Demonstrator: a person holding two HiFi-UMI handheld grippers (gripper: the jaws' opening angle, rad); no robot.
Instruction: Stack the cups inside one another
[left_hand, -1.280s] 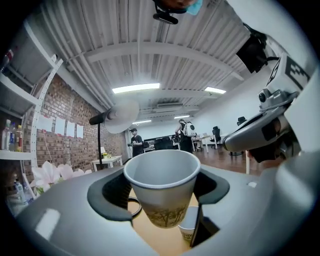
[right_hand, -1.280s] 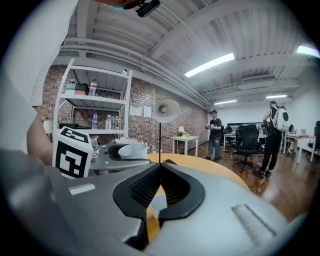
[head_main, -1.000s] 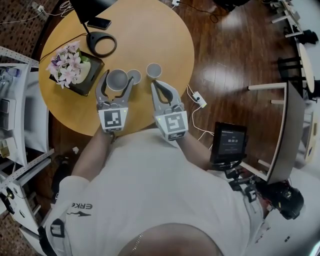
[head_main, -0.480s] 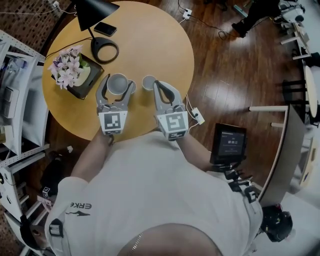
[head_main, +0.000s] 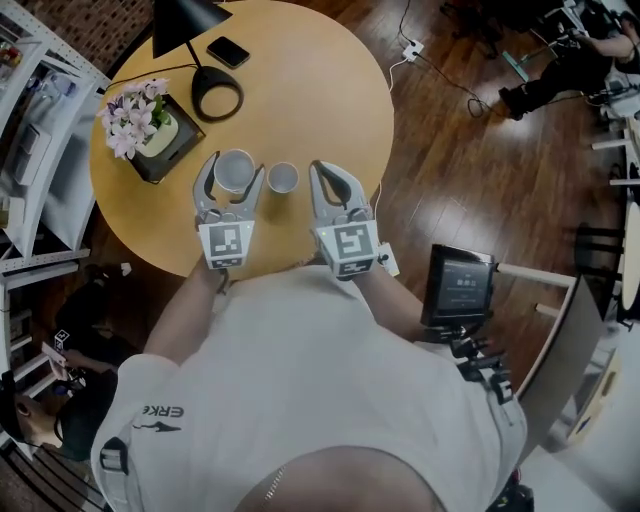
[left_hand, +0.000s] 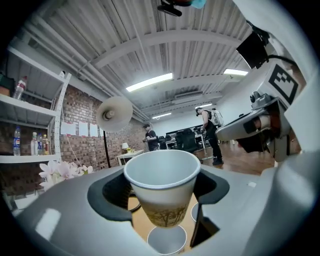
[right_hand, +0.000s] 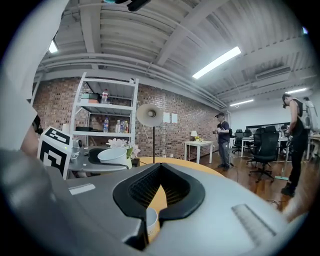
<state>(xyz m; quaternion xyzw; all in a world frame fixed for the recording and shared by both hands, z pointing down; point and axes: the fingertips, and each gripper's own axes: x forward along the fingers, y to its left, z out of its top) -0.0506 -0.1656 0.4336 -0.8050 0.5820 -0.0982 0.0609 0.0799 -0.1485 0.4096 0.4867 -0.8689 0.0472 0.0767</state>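
Observation:
My left gripper (head_main: 235, 163) is shut on a white paper cup (head_main: 234, 176) with a brown print, held upright just above the round wooden table (head_main: 300, 80). The left gripper view has that cup (left_hand: 162, 182) between the pads of the left gripper (left_hand: 162, 200), a second cup (left_hand: 166, 240) standing below it, and the rim of a third (left_hand: 195, 214) to the right. A loose cup (head_main: 283, 177) stands between the grippers. My right gripper (head_main: 322, 167) is shut and empty just right of it. That cup (right_hand: 151, 223) shows under the right gripper (right_hand: 156, 212).
A black lamp base (head_main: 217, 95), a phone (head_main: 228, 50) and a dark tray of pink flowers (head_main: 140, 125) sit at the table's far left. White shelves (head_main: 35, 150) stand left of the table. A small screen (head_main: 458, 285) stands on the wood floor at the right.
Both grippers have shifted across the table. The right gripper's tips, earlier short of the loose cup, are now beside it on its right. The left gripper still holds its cup.

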